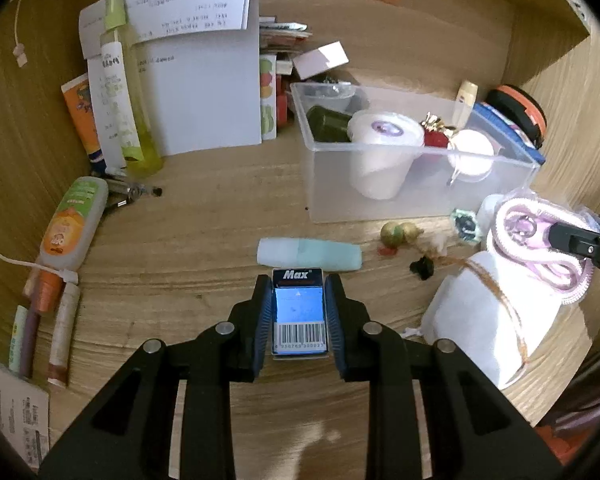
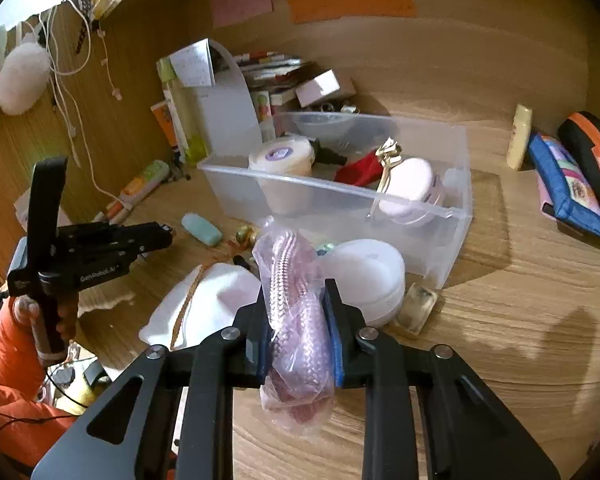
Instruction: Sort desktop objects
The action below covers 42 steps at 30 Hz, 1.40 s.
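Item 1: your left hand-held gripper [image 1: 299,312] is clamped on a small "Max" box [image 1: 299,312] with a barcode on its near end; the box's underside and its near edge are hidden between the pads. It sits low over the worktop [image 1: 220,208], just near of a pale teal tube [image 1: 310,255] lying on its side.

Item 2: your right hand-held gripper [image 2: 296,332] is closed on a clear bag of pink coiled cord [image 2: 294,320]; the bag's crumpled film blurs the contents, and its lower end hangs below the fingers. It is held near of the clear plastic bin [image 2: 456,216], just left of a white round lid [image 2: 368,276] on the worktop.

Item 3: bin contents are partly masked by the frosted wall: a white tub [image 2: 282,156], a red item with a gold bow [image 2: 388,156], a pale round jar [image 2: 414,188]. The dark object at the far side is hard to identify.
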Each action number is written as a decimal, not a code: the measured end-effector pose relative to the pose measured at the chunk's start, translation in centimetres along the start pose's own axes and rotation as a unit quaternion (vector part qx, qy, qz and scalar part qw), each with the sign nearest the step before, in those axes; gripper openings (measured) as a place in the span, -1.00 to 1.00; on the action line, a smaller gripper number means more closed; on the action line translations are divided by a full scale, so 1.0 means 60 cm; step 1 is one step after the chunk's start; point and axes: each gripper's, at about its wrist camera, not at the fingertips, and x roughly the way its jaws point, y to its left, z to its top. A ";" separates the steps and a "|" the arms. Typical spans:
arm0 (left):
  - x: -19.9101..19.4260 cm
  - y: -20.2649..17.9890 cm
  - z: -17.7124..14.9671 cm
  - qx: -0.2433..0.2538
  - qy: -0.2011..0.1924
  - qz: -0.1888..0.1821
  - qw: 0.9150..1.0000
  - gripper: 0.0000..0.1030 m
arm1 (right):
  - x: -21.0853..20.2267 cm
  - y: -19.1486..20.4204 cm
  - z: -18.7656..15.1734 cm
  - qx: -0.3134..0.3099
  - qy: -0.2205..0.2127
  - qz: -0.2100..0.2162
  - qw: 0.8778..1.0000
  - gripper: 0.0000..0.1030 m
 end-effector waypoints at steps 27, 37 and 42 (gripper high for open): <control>-0.047 -0.014 0.050 -0.027 -0.076 -0.039 0.996 -0.49 | -0.082 -0.021 0.050 -0.015 -0.049 -0.046 0.998 -0.87; -0.043 -0.022 0.046 -0.030 -0.072 -0.050 0.996 -0.49 | -0.098 -0.058 0.021 -0.007 -0.042 -0.069 0.997 0.50; -0.040 -0.029 0.045 -0.028 -0.068 -0.054 0.996 -0.49 | -0.075 -0.099 -0.017 0.025 0.003 -0.111 0.994 0.50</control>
